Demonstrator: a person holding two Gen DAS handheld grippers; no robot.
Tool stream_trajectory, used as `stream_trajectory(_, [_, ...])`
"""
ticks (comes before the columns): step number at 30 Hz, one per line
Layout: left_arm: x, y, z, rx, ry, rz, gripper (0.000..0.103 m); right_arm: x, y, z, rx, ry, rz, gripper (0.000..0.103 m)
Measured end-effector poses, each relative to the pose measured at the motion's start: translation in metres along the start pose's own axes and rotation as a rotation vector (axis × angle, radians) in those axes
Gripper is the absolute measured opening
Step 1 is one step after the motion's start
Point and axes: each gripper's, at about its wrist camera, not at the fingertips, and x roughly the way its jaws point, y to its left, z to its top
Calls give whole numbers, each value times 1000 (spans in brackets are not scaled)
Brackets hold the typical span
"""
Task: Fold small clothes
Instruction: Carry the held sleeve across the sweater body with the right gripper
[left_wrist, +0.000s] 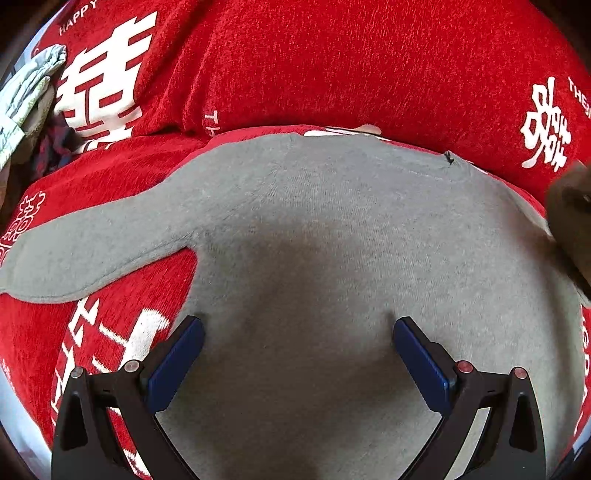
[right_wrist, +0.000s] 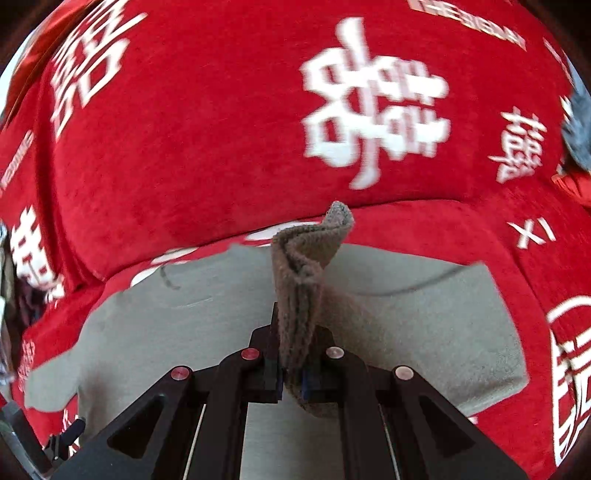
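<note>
Black claw (left_wrist: 298, 328), blue pads (left_wrist: 177, 363), red-capped pins.

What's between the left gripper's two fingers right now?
Only the flat body of the grey garment; the left gripper is open over it, gripping nothing. Shows in the left wrist view.

Bright, even daylight; soft shadow on the grey garment (left_wrist: 332, 240) in the left view. Right view motion-blurred; strong fisheye bending, dark corners.

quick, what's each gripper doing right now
Left gripper: open, empty, above the grey top.
Right gripper: closed, holding a bunched fold of the grey top's fabric.
</note>
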Motion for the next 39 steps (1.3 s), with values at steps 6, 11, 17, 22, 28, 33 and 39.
stream_trajectory(6, [-13, 13, -6, -13, -21, -48, 103, 18, 60, -10, -64, 27, 36, 7])
stream_trajectory(11, [-22, 30, -8, -43, -40, -55, 103, 31, 112, -22, -127, 51, 91, 7])
stream_trajectory(17, [-29, 55, -13, -94, -54, -59, 103, 42, 168, -37, -209, 80, 161, 7])
stream_trajectory(22, [-35, 72, -16, -136, -62, -68, 103, 45, 201, -54, -274, 101, 198, 7])
stream_trajectory(28, [-36, 80, -19, -156, -65, -60, 103, 62, 216, -64, -308, 135, 191, 7])
stream_trajectory(33, [-35, 81, -24, -162, -52, -60, 103, 70, 220, -72, -327, 146, 194, 7])
stream_trajectory(39, [-43, 83, -25, -169, -68, -69, 103, 76, 211, -81, -324, 235, 262, 12])
